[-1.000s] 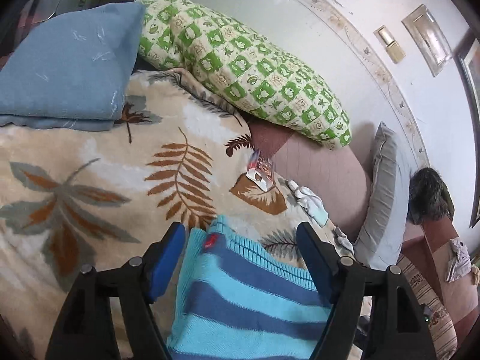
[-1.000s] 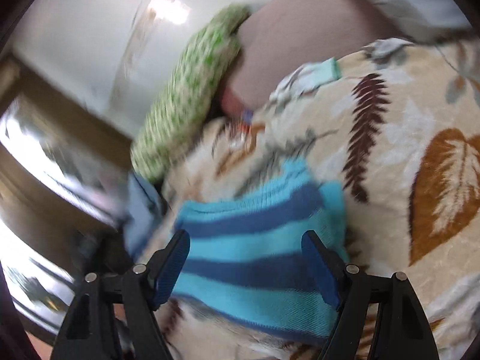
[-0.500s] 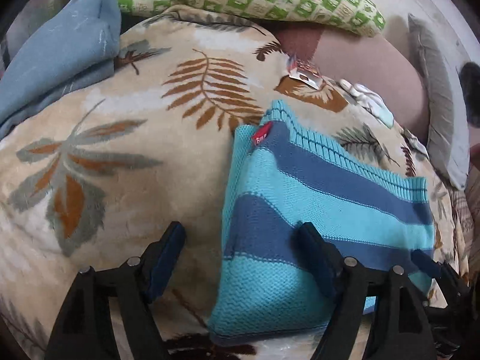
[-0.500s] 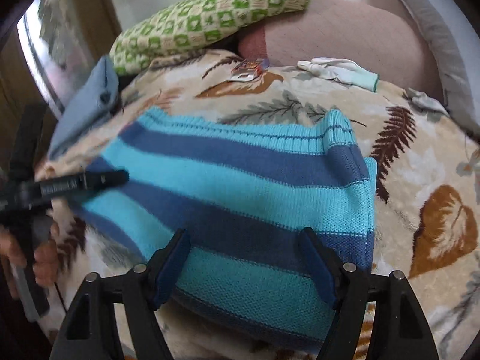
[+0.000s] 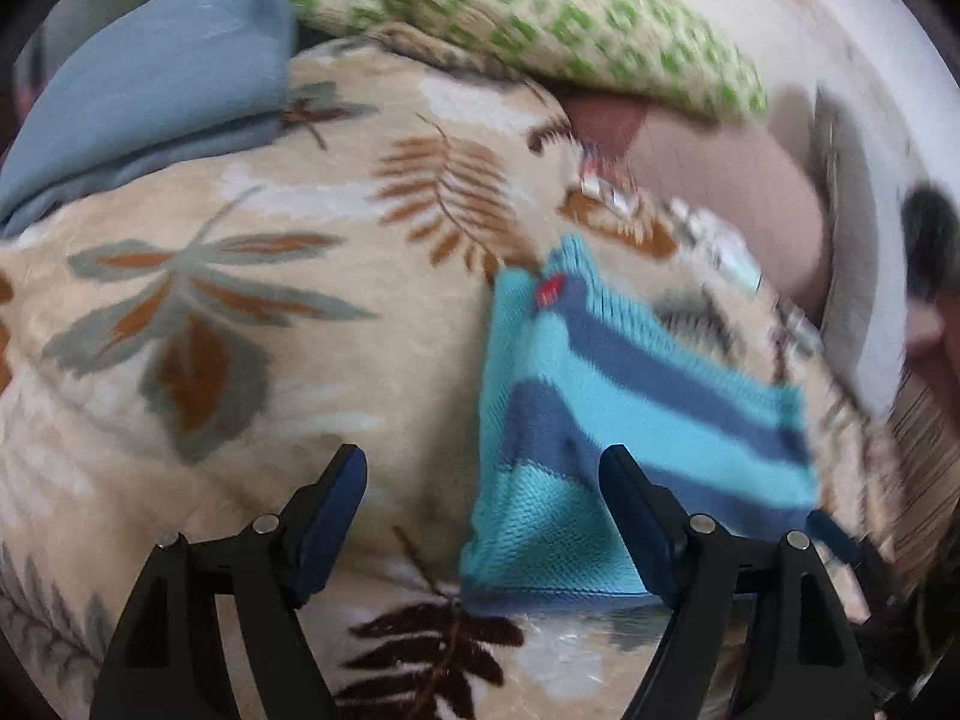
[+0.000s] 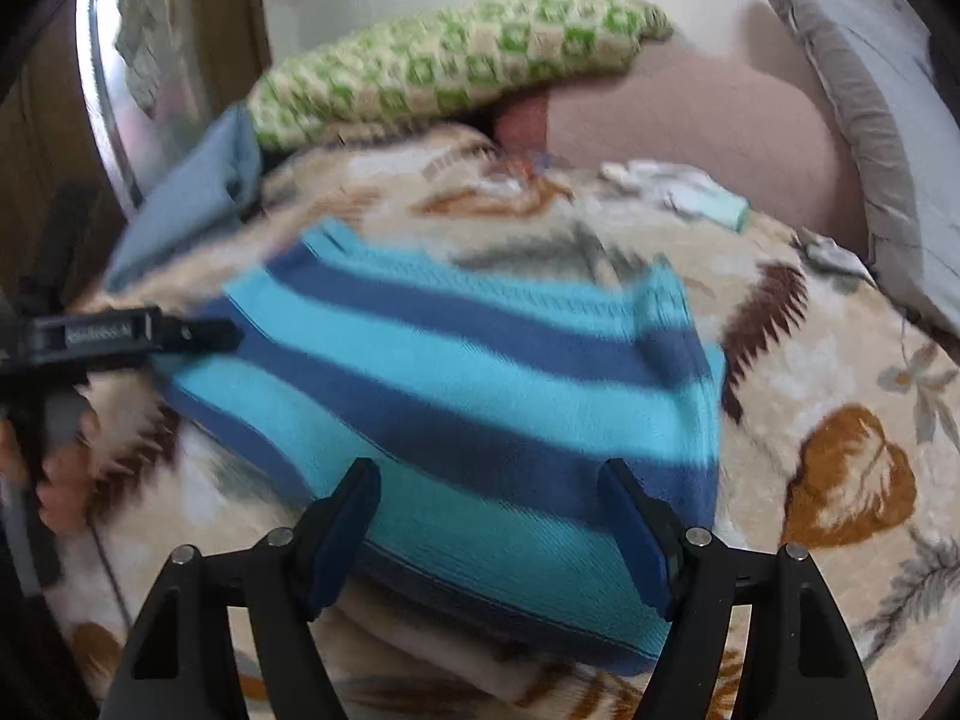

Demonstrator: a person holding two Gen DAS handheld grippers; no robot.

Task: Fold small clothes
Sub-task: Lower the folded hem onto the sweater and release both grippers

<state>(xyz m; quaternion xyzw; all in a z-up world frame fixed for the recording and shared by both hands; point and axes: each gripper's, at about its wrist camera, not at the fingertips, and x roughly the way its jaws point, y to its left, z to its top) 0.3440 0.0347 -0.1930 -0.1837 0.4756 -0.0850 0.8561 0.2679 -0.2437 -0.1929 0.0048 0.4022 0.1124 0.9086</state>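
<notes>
Hovering open tongs [image 6: 489, 531], striped sweater [image 6: 468, 372]

The folded sweater [image 6: 474, 414] is lying on the blanket [image 6: 840, 420], with the patterned pillow [image 6: 456, 66] resting at the far side and the folded cloth [image 6: 192, 204] lying left of it.

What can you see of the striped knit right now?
The knit is a small ribbed garment in turquoise and navy bands, with a red tag near one corner. It lies folded into a rough rectangle, flat on the leaf-print blanket. Both claws are open: the right claw straddles its near edge, and the left claw is at its other end. Blur hides whether either touches it.
</notes>
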